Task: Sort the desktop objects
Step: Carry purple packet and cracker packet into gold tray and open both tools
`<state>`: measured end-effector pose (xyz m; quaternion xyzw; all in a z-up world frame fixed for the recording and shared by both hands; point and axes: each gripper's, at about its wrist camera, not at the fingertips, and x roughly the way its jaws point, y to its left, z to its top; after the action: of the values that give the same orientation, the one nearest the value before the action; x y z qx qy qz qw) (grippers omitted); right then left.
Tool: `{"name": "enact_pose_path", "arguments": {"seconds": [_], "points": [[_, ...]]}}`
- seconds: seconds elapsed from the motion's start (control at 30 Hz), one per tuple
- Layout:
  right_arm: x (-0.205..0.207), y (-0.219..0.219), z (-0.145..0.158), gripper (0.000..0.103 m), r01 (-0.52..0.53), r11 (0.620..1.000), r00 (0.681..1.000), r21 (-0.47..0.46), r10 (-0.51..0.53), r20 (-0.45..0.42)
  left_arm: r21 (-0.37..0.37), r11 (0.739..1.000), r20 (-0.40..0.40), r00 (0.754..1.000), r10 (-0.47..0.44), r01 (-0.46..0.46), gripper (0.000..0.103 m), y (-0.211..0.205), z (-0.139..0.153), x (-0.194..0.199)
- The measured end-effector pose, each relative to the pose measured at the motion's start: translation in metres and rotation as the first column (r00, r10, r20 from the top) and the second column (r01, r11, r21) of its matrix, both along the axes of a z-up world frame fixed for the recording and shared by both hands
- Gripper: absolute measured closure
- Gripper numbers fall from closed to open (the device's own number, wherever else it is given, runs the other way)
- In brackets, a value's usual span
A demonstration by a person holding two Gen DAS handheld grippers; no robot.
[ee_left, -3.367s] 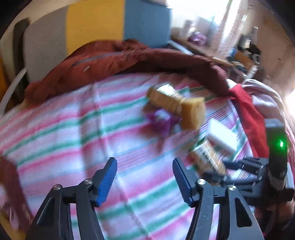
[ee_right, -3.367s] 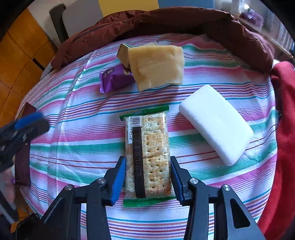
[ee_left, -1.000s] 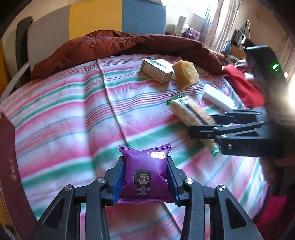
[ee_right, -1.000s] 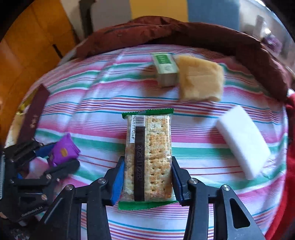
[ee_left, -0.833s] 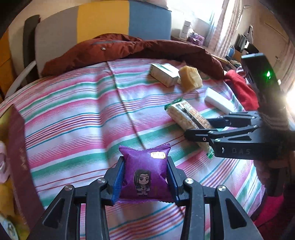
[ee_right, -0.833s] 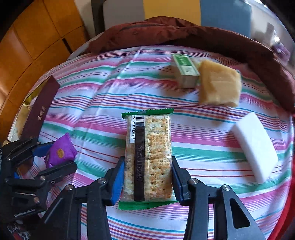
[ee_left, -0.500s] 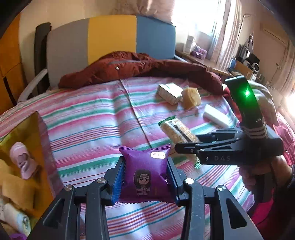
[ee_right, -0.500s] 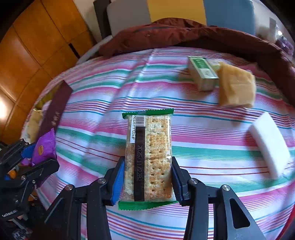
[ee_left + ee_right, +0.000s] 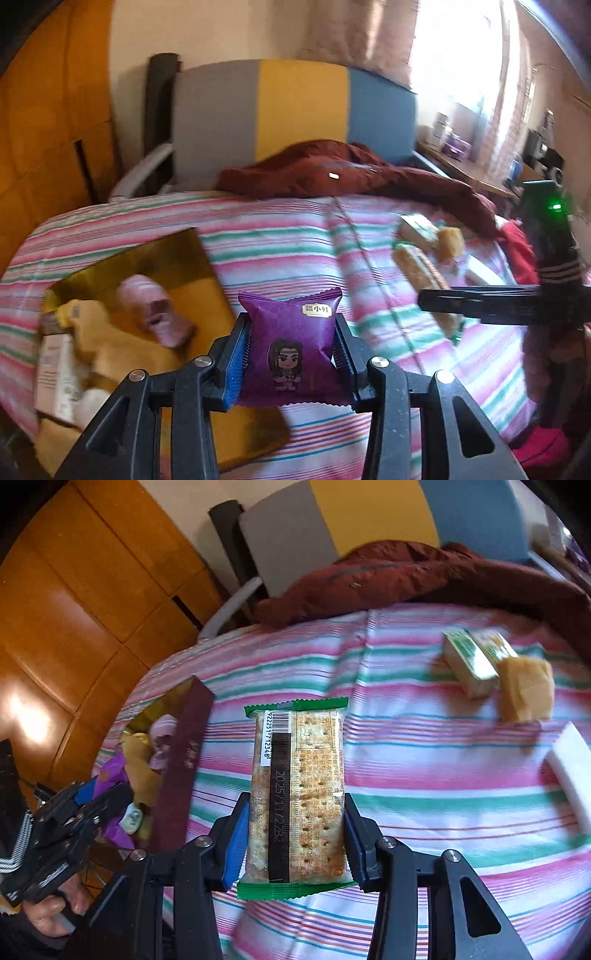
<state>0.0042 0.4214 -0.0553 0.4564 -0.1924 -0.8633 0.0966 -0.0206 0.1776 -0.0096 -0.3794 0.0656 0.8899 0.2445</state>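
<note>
My left gripper (image 9: 291, 354) is shut on a purple snack pouch (image 9: 291, 343) with a cartoon figure, held above the near edge of an open gold-lined box (image 9: 177, 280). My right gripper (image 9: 295, 834) is shut on a cracker pack (image 9: 297, 790) with green ends, held above the striped cloth. The cracker pack (image 9: 417, 269) and the right gripper's body show at the right of the left wrist view. The left gripper with the pouch (image 9: 107, 775) shows at the left of the right wrist view, over the box (image 9: 184, 753).
The box holds a pink item (image 9: 155, 306), yellow items and a white packet. On the striped cloth lie a green-white carton (image 9: 469, 661), a tan sponge (image 9: 528, 690) and a white block (image 9: 572, 768). A maroon jacket (image 9: 332, 177) lies at the far edge, before a chair.
Both grippers have moved left toward the box while holding their items. The box has come into fuller view under the left gripper.
</note>
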Motion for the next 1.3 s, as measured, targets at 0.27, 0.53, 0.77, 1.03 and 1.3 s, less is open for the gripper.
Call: {"name": "enact_pose_path", "arguments": {"seconds": [0.27, 0.53, 0.77, 1.03, 1.3], "points": [[-0.02, -0.069, 0.028, 0.057, -0.092, 0.994, 0.995, -0.061, 0.09, -0.048, -0.019, 0.986, -0.034, 0.986, 0.165, -0.165, 0.06, -0.059, 0.001, -0.017], [-0.046, -0.144, 0.032, 0.057, -0.18, 0.978, 0.983, -0.102, 0.175, -0.054, -0.018, 0.958, -0.008, 0.958, 0.286, -0.286, 0.06, -0.113, -0.013, -0.037], [-0.077, -0.194, 0.026, 0.056, -0.207, 0.969, 0.978, -0.136, 0.205, -0.027, -0.021, 0.933, -0.001, 0.933, 0.36, -0.36, 0.06, -0.141, -0.019, -0.053], [-0.109, -0.227, 0.02, 0.048, -0.184, 0.971, 0.982, -0.152, 0.187, 0.01, -0.022, 0.9, 0.015, 0.9, 0.435, -0.435, 0.054, -0.168, -0.028, -0.068], [-0.094, -0.225, 0.015, 0.036, -0.166, 0.975, 0.986, -0.148, 0.169, 0.01, -0.008, 0.898, 0.018, 0.898, 0.439, -0.439, 0.051, -0.172, -0.03, -0.065]]}}
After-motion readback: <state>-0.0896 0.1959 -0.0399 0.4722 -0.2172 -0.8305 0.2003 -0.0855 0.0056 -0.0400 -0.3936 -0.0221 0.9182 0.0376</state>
